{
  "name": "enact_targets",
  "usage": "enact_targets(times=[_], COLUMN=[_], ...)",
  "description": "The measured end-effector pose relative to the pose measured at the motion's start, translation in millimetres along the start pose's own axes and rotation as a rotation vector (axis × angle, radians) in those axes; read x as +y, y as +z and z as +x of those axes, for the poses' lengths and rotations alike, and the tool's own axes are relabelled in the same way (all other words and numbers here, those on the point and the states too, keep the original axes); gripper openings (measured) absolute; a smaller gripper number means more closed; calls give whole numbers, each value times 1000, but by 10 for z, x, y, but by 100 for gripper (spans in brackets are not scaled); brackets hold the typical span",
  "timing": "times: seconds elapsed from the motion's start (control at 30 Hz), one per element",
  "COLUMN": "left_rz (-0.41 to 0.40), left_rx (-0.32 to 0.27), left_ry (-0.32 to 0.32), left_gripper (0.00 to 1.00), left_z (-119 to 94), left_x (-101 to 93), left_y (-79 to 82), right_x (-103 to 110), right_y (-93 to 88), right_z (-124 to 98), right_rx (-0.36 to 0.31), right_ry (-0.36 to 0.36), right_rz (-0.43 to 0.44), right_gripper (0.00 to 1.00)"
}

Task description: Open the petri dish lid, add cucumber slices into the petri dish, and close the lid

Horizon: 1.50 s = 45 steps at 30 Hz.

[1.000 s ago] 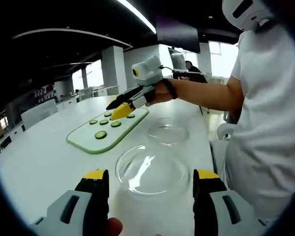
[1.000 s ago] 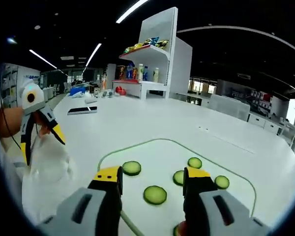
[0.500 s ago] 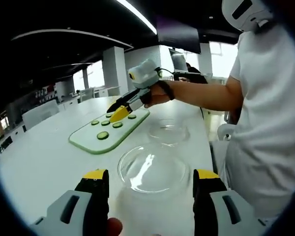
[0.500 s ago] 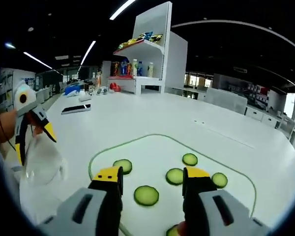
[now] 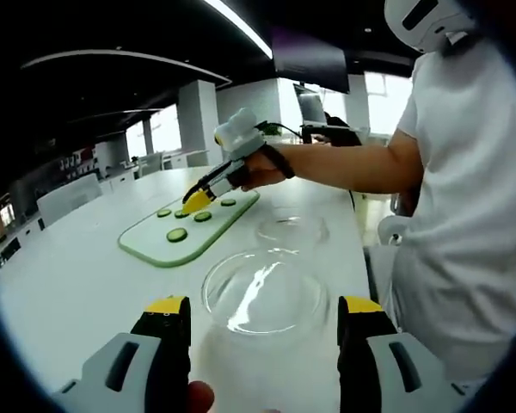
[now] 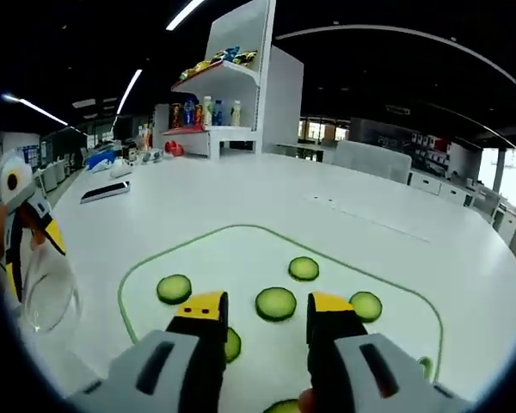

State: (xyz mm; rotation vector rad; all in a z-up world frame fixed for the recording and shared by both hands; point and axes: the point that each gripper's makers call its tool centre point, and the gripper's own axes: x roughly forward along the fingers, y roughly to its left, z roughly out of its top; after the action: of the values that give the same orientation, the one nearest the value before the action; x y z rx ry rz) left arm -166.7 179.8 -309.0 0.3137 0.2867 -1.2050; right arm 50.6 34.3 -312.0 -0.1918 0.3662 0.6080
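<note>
- In the left gripper view we see our left gripper (image 5: 264, 317) with its jaws wide apart, and the clear lid (image 5: 264, 294) sits between the two yellow tips; whether the tips actually touch its rim we cannot tell.
- In the right gripper view the same left gripper (image 6: 30, 258) appears at the left edge, with the glassy lid (image 6: 45, 288) at its tips, raised off the white table (image 6: 241, 198).
- The petri dish (image 5: 291, 229) lies open on the table, just beyond the lid and beside the near edge of the cutting board (image 5: 189, 228).
- The board is white with a green border and lies flat on the table, carrying several cucumber slices (image 5: 176, 234).
- Our right gripper (image 6: 267, 311) hangs over the board with its jaws apart, narrower than the left ones, with nothing between them; one slice (image 6: 276, 303) lies on the board just past the gap.
- Other slices lie around it: one (image 6: 174, 288) toward the board's left edge, one (image 6: 304, 268) farther out, one (image 6: 365, 305) toward the right edge.
- In the left gripper view the right gripper (image 5: 198, 199) points down at the board, held by the person's hand (image 5: 254, 169).
- At the table's far side stands a white shelf (image 6: 228, 95) with bottles and packets; their labels are too small to read.
- A dark flat phone-like thing (image 6: 103, 191) lies on the table near the shelf.
</note>
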Motion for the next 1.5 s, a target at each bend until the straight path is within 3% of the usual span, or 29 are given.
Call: enact_targets(times=[0.57, 1.5], left_rz=[3, 10], left_rx=[8, 25], left_ry=[-14, 3], left_gripper=[68, 67], left_z=[11, -6], left_x=[-50, -41], left_y=[-18, -66], right_x=[-34, -19], right_y=[-96, -75], right_z=[145, 168], right_rx=[45, 29], right_ry=[-10, 6], right_rz=[12, 30], right_gripper=[32, 22])
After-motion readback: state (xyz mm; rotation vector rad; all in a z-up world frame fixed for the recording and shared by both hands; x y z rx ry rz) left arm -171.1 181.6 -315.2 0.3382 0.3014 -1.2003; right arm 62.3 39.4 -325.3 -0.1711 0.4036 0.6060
